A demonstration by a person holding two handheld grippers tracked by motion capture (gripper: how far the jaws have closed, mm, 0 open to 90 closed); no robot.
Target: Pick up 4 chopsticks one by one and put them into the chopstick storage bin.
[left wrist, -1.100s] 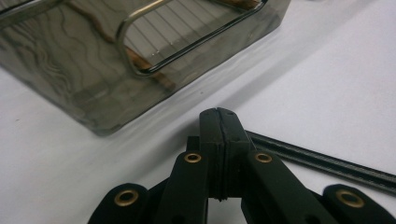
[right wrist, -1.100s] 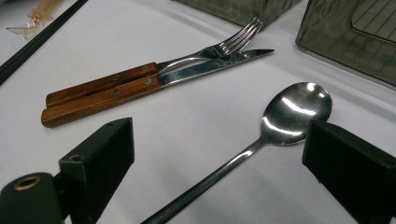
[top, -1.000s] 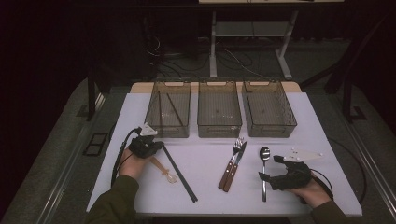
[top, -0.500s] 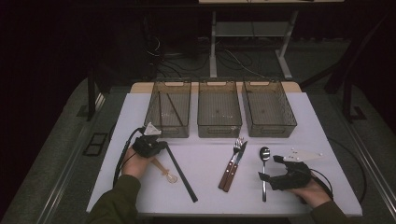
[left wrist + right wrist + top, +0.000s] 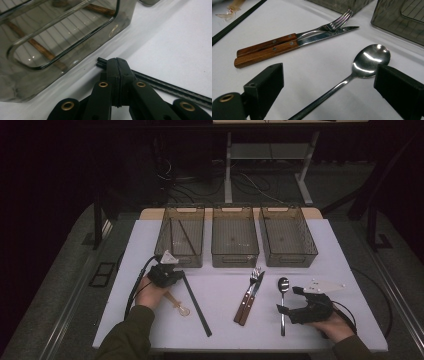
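High view: the left gripper point(image 5: 172, 274) rests on the worktop point(image 5: 220, 325) before the left bin point(image 5: 183, 236), at the far end of black chopsticks point(image 5: 196, 304) running toward the near edge. Left gripper view: jaws pressed together beside the chopstick tips. Right gripper view: jaws spread, straddling a spoon point(image 5: 352, 75), bowl pointing away.

Fork point(image 5: 251, 286) left of spoon point(image 5: 283, 298)

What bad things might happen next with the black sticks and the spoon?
The left tool pinches the black chopsticks only at their very tip, so they may swing or slip out when lifted. That tip lies right beside the left bin and may bump its wall. The right tool is open around the thin spoon, which might slide away as it closes.
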